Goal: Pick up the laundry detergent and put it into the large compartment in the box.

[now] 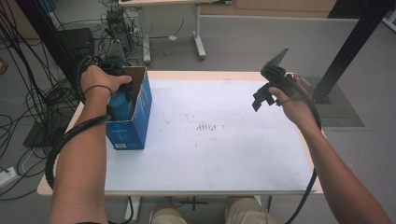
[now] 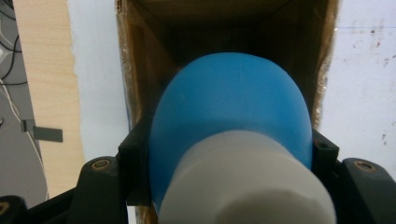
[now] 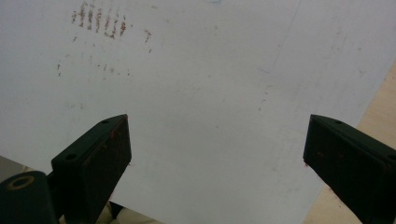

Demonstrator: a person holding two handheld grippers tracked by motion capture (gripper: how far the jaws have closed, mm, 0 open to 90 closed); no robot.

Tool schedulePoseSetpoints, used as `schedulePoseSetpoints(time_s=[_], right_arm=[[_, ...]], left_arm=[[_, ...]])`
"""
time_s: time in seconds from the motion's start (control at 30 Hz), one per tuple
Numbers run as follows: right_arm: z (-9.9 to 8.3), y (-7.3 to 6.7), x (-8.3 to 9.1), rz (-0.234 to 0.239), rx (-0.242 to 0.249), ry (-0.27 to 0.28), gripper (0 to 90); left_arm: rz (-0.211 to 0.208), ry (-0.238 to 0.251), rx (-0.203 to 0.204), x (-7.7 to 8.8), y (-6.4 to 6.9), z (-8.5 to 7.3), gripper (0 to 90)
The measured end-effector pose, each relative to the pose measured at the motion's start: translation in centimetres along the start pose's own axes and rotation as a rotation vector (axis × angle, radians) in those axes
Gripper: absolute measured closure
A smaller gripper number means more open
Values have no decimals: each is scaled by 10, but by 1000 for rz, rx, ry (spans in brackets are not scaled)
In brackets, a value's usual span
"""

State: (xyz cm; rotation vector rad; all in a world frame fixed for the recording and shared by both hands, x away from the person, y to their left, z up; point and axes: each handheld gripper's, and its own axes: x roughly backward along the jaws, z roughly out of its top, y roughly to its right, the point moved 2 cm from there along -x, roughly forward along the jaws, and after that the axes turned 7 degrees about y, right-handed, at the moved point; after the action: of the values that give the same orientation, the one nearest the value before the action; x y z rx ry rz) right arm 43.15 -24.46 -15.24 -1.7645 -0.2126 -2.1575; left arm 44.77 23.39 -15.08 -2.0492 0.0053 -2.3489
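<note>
Where the white-topped table [image 1: 219,154] carries its load, the entries run as follows, each placed from the box.

Table: pale wood edge, white sheet over it, faint reddish-brown scuff marks [image 1: 208,127] out on the sheet to the right of the box.

Box [image 1: 135,122]: blue card outside, brown inside, top open, standing at the table's left edge. Its printed lettering is too small to read. In the left gripper view its floor is hidden behind the bottle.

Bottle [image 2: 231,126]: blue body, white cap [image 2: 247,184] toward the camera, cap blurred and cut off by the frame's bottom edge. It sits in the box's open mouth, lower body hidden by the box wall in the high view.

Left gripper [image 2: 229,163]: above the box opening, jaws clamped against either side of the bottle; the left hand [image 1: 99,79] covers most of it from above.

Right gripper [image 1: 262,99]: held well to the right of the box, above the sheet, jaws spread wide with nothing between them.
</note>
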Motion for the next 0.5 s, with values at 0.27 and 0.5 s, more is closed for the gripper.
schedulePoseSetpoints(time_s=[0.27,0.5], right_arm=[[-1,4,-2,5,-9,3,74],[-1,5,-5,8,-11,-2,74]], left_arm=[[6,-12,-8,-18,2,-1,374],[1,-25,-19,-28,4,-1,374]])
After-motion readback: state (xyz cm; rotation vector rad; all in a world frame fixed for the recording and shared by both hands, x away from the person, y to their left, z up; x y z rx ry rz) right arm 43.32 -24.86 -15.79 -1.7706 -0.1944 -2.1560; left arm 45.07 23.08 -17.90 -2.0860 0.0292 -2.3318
